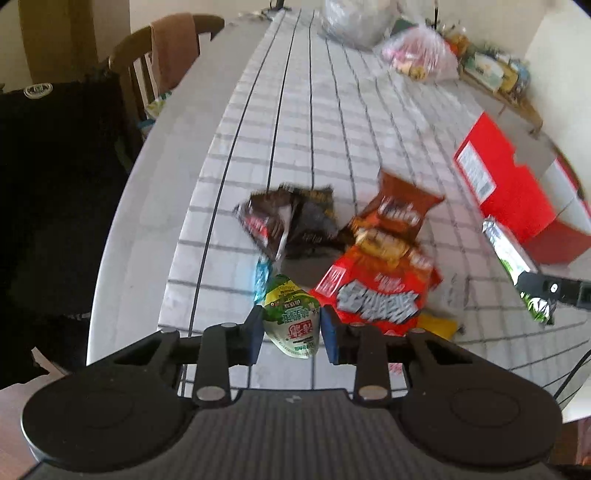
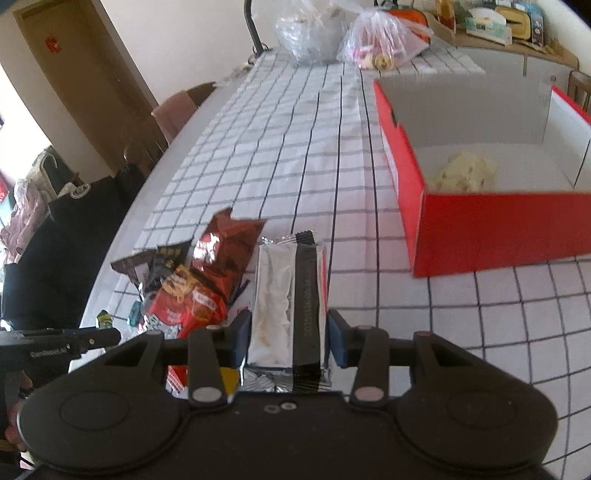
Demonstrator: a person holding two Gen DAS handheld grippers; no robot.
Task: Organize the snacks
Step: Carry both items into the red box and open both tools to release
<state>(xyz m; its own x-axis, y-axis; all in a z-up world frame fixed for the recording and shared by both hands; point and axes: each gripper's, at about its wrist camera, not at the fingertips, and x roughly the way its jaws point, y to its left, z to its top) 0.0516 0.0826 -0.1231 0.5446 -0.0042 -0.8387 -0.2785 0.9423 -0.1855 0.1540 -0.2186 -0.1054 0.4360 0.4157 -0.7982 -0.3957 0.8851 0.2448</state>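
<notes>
The left gripper (image 1: 291,334) clamped a small green packet (image 1: 293,319), just in front of the snack pile (image 1: 373,266). The right gripper (image 2: 290,338) gripped a silver packet (image 2: 286,295) just right of the pile. Farther right of it, the red box (image 2: 491,229) stood open on the checked tablecloth (image 2: 295,147).

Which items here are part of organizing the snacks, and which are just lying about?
Job: green packet in left claw; silver packet in right claw; snack pile; red box.
Lying about: plastic bags; chair; shelf items.
</notes>
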